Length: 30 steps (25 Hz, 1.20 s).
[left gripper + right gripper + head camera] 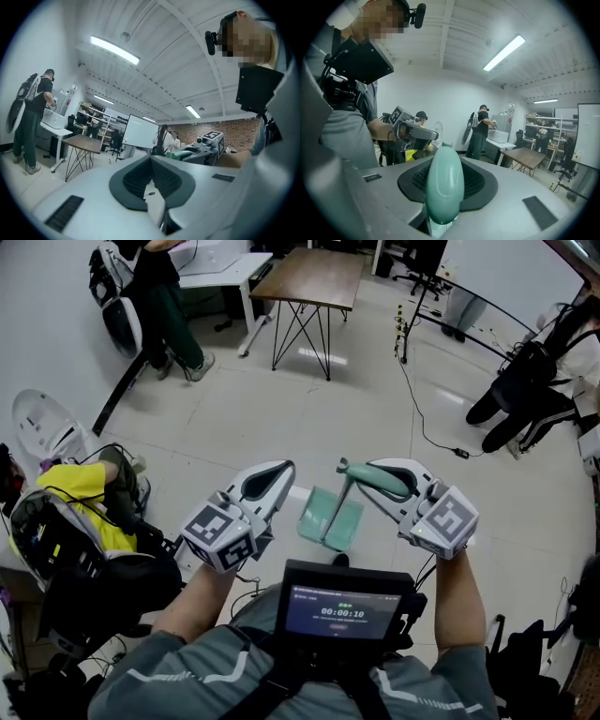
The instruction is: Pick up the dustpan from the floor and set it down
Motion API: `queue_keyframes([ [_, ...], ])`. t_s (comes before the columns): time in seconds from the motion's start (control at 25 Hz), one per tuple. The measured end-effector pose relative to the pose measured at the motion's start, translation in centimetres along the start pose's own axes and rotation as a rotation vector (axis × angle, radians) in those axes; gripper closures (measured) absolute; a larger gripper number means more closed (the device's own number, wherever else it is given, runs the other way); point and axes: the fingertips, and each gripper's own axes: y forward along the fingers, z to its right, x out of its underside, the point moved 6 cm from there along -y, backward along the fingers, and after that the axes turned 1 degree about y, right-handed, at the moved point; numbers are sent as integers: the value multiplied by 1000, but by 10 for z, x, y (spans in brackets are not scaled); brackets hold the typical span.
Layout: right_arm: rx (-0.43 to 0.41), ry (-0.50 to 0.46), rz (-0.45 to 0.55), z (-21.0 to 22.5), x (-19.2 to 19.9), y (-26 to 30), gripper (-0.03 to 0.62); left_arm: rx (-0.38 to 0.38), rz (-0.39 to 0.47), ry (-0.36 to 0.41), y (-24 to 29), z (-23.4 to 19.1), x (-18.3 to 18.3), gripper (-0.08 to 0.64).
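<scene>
The left claw [277, 474] is closed on nothing and sits just left of the dustpan [330, 519]. The dustpan hangs clear of the floor [234, 418], with its pan below and ahead of the right claw [378, 474], which is clamped partway shut on the green handle [444, 185]. Held by one end only, the pan could swing or twist in the grip. When lowered it may land on an edge, or slip free.

Dustpan [443, 197] scoop behind right gripper [446, 164]
</scene>
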Motion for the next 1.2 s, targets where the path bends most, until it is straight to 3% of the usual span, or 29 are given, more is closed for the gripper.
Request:
queue_keyframes([
  [0.36,-56,-53,13,144,21,-51,462,-134,19,-4,146,2,-27,540],
  [0.64,-46,-53,16,224,36,-68,465,-179,7,22,208,-10,-43,540],
  [0.88,0,-34,6,295,40,-49,465,-149,-5,-3,262,-64,-49,540],
  [1.2,53,8,-4,369,26,15,465,-58,-6,-13,308,-177,-76,540],
])
